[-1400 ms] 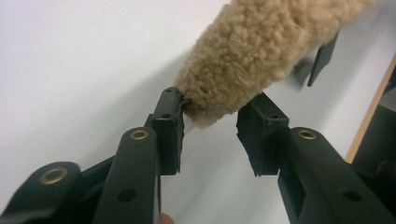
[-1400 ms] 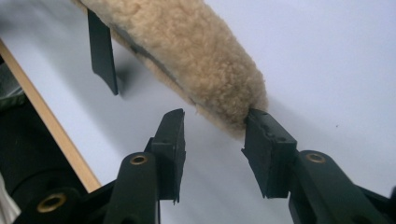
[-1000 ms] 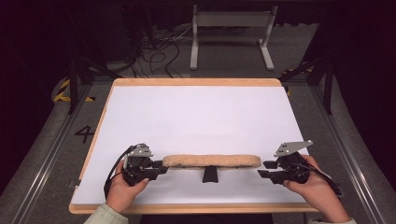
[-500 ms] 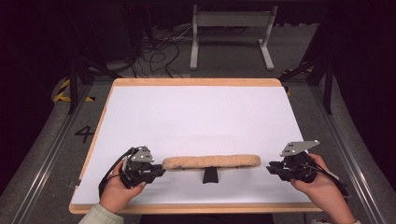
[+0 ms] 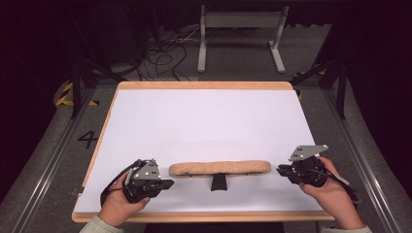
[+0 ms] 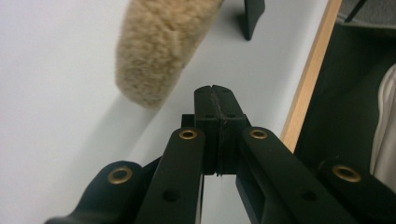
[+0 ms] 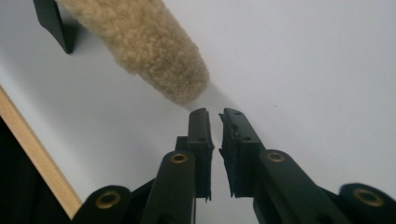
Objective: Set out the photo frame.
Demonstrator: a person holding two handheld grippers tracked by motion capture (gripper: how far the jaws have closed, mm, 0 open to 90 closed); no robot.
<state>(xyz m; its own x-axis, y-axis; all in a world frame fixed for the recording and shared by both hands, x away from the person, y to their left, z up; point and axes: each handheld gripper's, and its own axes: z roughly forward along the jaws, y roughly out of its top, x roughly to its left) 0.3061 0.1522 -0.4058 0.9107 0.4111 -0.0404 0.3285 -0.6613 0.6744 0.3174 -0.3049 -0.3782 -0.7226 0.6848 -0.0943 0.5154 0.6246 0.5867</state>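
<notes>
fleecy tan roll (image 5: 219, 168) is seen lying across the near part of the white table (image 5: 204, 121), propped on a small black stand (image 5: 219, 182). left gripper (image 5: 165, 184) is held just off its left end, jaws pressed together w/ nothing between. right gripper (image 5: 281, 170) is held near the right end, jaws just closing to a narrow gap, nothing gripped.

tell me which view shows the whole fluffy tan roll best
The high view: the fluffy tan roll lies full length on the white table, above a black stand. The left gripper view and right gripper view each catch one rounded end.
</notes>
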